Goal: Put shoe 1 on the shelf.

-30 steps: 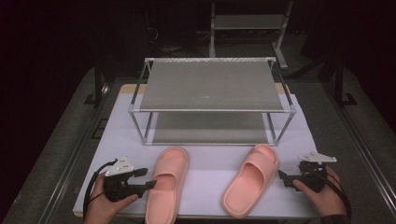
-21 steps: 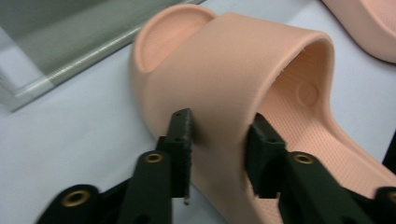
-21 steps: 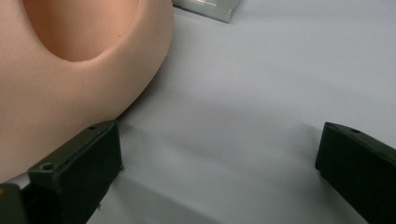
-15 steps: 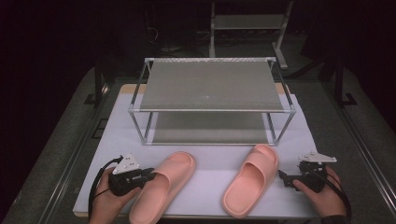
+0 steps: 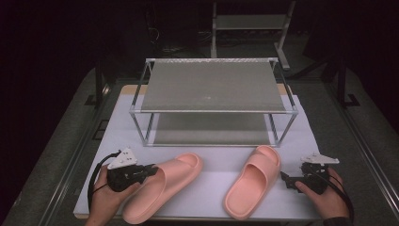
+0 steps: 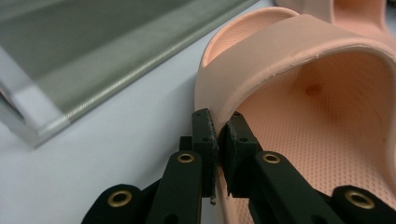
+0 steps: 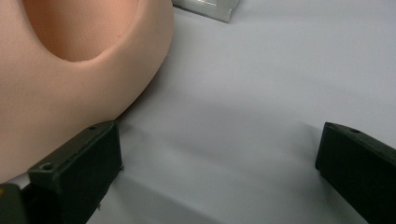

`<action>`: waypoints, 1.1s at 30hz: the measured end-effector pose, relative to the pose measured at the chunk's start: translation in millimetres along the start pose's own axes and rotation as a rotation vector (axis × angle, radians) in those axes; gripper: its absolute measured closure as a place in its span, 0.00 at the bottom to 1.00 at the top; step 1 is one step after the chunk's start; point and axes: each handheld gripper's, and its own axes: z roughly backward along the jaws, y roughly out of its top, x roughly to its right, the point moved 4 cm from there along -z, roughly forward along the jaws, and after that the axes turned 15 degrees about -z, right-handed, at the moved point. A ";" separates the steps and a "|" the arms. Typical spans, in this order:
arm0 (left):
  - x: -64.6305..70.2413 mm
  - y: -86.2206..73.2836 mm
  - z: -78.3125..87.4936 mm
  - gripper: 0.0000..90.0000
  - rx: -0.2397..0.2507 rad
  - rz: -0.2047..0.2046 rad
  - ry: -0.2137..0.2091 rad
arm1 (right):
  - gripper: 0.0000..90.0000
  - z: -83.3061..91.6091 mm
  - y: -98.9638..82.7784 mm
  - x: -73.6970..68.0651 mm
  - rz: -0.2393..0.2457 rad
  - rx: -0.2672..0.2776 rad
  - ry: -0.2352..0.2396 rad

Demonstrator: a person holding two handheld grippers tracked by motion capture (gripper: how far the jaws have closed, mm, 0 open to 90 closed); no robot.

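Slippers, two, pink, are seen on the white table [image 5: 207, 188], both in front of the two-tier metal rack [image 5: 214, 101], which is taken as the landmark. The left slipper [image 5: 162, 186] lies in front of the rack's left half, angled, its toe end toward the rack and turned to the right, its heel at the table's near edge. The right slipper [image 5: 251, 186] lies in front of the rack's right half, its toe close to the rack's front right leg, its heel nearer the table edge.

The left tongs [image 5: 148, 170], held in the person's left hand [image 5: 106, 200], are closed onto the side wall of the left slipper; in the left gripper view the rim of the slipper [image 6: 280, 93] is pinched between the two black jaws with almost no gap left between them [image 6: 218, 140]. The rack's lower shelf edge [image 6: 93, 60] is seen beyond, upper left of that view.

The right tongs [image 5: 283, 177], held in the right hand [image 5: 324, 197], are placed just right of the right slipper. Their jaws stand wide apart over bare table [image 7: 219, 154], and nothing is gripped; the left jaw sits against the slipper's side [image 7: 70, 70].
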 end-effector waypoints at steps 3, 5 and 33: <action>-2.0 12.2 3.5 0.94 0.035 -0.005 -0.010 | 0.00 -0.1 0.1 0.0 0.000 -0.001 0.000; -3.8 20.9 5.1 0.94 0.054 -0.016 -0.019 | 0.00 0.0 0.0 0.0 0.000 -0.001 0.000; -52.2 139.0 36.0 0.94 0.215 -0.111 -0.044 | 0.00 0.0 0.1 0.1 0.000 0.000 0.000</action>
